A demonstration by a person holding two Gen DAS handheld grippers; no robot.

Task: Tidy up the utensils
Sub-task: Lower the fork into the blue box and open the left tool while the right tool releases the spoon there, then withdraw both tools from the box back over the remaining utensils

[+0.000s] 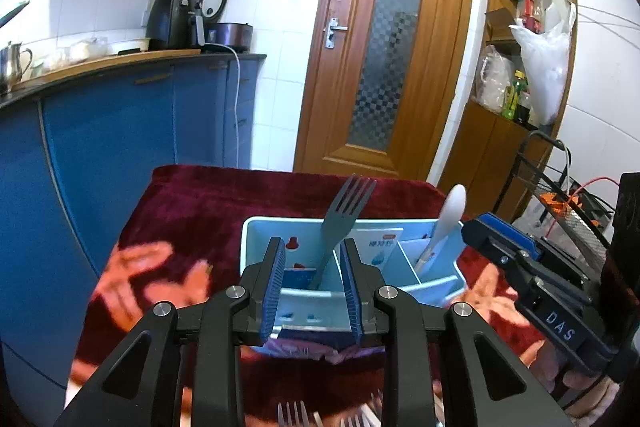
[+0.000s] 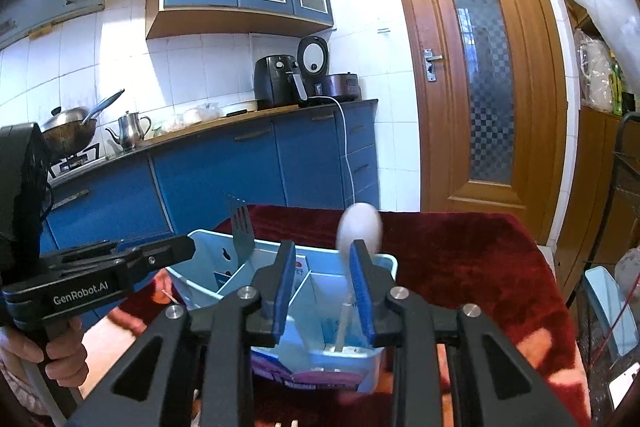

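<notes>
Grey metal fork (image 1: 338, 227) stands released in light-blue plastic caddy (image 1: 256, 247) between parted left gripper (image 1: 314, 281) pads; white plastic spoon (image 2: 357, 233) (blurred) stands free in the adjoining compartment, right gripper (image 2: 322, 287) likewise parted

Materials on the table — plastic, metal, plush cloth.
Organizer bin (image 1: 256, 247): smooth pale-blue plastic, slight sheen. Fork (image 1: 340, 219): matt grey metal. Spoon (image 1: 450, 211): glossy white, plastic by the look. Table cover (image 1: 224, 199): deep-red velvety cloth, soft nap. Gripper pads (image 1: 277, 283) — ribbed blue rubbery faces on matt black frames.
</notes>
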